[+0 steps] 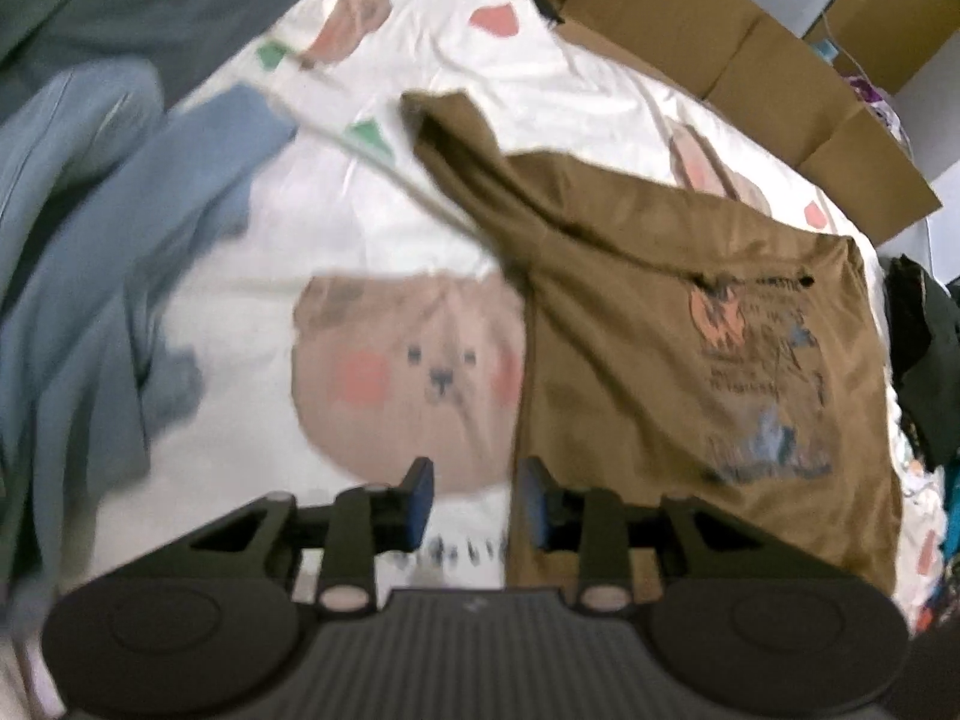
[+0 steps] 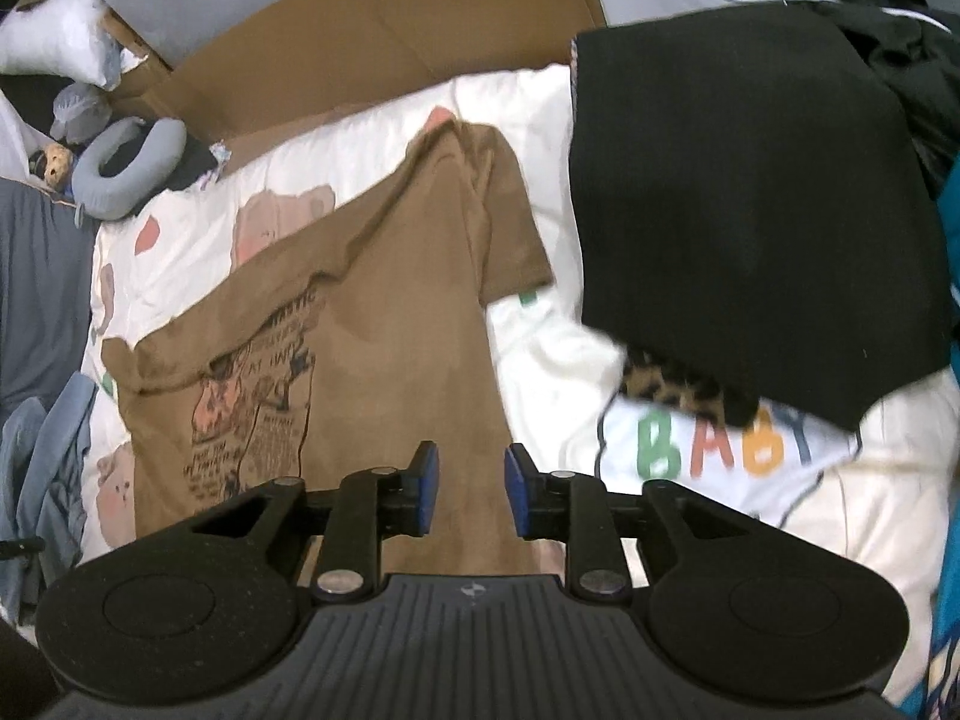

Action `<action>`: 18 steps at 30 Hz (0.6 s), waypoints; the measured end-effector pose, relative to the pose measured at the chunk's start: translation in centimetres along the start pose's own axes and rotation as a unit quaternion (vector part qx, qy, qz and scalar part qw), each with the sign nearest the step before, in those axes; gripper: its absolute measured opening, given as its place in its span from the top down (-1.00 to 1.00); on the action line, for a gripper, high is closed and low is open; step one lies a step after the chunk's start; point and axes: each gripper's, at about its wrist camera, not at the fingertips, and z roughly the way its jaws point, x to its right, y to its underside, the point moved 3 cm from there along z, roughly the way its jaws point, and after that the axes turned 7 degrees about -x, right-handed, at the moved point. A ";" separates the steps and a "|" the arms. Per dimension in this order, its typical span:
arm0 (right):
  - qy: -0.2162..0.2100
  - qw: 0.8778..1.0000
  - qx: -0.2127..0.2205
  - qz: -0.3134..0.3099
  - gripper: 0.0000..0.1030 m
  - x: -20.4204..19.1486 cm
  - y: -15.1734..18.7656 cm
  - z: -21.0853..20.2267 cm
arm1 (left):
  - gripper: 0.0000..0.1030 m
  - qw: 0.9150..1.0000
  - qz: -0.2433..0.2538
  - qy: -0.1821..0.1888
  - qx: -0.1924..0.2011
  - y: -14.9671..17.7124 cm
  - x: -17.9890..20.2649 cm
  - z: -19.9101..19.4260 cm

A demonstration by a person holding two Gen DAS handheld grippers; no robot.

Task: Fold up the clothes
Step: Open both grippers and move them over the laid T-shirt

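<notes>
Shirt (image 1: 690, 324), brown, printed, lay spread on the bear-print quilt (image 1: 336, 252). My left gripper (image 1: 474, 504) hovered at its edge, jaws apart, empty. My right gripper (image 2: 471, 492) gaped over it, empty too.

My left gripper (image 1: 471, 501) hangs with its jaws apart, holding nothing. My right gripper (image 2: 471, 492) is likewise parted and empty.

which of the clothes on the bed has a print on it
The brown t-shirt spread flat on the bedspread: it carries a dark and orange graphic with text. The black garment and the blue clothes look plain.
</notes>
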 end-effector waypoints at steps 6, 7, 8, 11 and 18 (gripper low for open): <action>0.010 1.000 0.017 -0.018 0.40 -0.7 -2.6 1.4 | 0.32 0.998 0.061 -0.019 0.022 -4.3 1.9 1.9; 0.011 1.000 0.019 -0.021 0.39 -0.9 -3.1 1.7 | 0.32 0.997 0.073 -0.022 0.025 -5.0 2.3 2.3; 0.013 0.999 0.022 -0.023 0.38 -1.0 -3.5 1.9 | 0.32 0.995 0.088 -0.024 0.028 -5.7 2.7 2.8; 0.018 0.999 0.030 -0.032 0.24 -1.4 -4.8 2.6 | 0.32 0.989 0.139 -0.037 0.029 -7.5 4.2 4.2; 0.043 0.995 0.034 -0.085 0.24 -3.2 -8.6 5.0 | 0.32 0.972 0.230 -0.043 0.034 -11.2 6.8 7.2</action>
